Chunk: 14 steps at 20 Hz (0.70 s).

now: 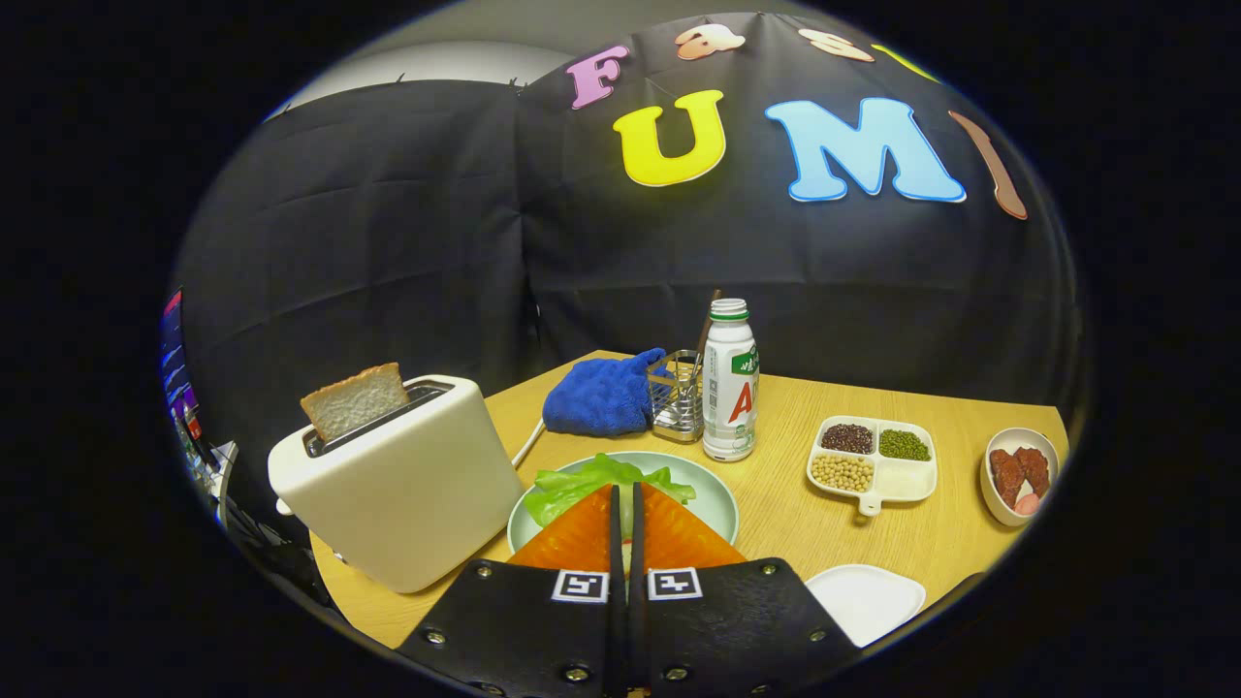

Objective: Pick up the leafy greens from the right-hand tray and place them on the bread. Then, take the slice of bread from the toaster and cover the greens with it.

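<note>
My gripper (625, 492) is shut on the leafy greens (572, 485), which spread out to both sides of the fingertips over a pale green plate (713, 499). The fingers hide the middle of the plate; a bit of something pale shows through the thin gap between them. To the left of the plate stands a cream toaster (407, 485), and a slice of bread (354, 399) sticks up out of its slot. An empty white tray (863, 596) lies to the right of the fingers.
Beyond the plate stand a white bottle (730, 388), a wire holder (677, 397) and a blue cloth (601, 396). On the wooden table (776, 504) to the right are a divided dish of beans (871, 459) and a bowl of meat (1018, 475).
</note>
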{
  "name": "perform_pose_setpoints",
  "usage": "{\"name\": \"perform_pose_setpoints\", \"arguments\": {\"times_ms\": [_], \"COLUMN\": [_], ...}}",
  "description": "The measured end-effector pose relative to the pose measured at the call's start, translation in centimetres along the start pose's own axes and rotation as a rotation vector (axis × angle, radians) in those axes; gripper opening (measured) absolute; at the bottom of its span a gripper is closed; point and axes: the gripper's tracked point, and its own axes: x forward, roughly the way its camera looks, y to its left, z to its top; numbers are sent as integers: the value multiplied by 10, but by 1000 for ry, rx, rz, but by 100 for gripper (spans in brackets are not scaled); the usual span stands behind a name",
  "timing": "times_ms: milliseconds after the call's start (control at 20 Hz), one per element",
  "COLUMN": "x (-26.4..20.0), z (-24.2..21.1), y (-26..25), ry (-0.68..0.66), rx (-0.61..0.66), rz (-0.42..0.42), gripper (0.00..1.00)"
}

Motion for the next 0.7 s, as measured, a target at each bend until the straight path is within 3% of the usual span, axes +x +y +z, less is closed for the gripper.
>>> {"name": "perform_pose_setpoints", "arguments": {"times_ms": [650, 700], "x": [34, 30], "z": [-45, -46], "y": [5, 8], "ry": [71, 76], "rx": [48, 42], "rz": [-37, -33], "gripper": [1, 8]}}
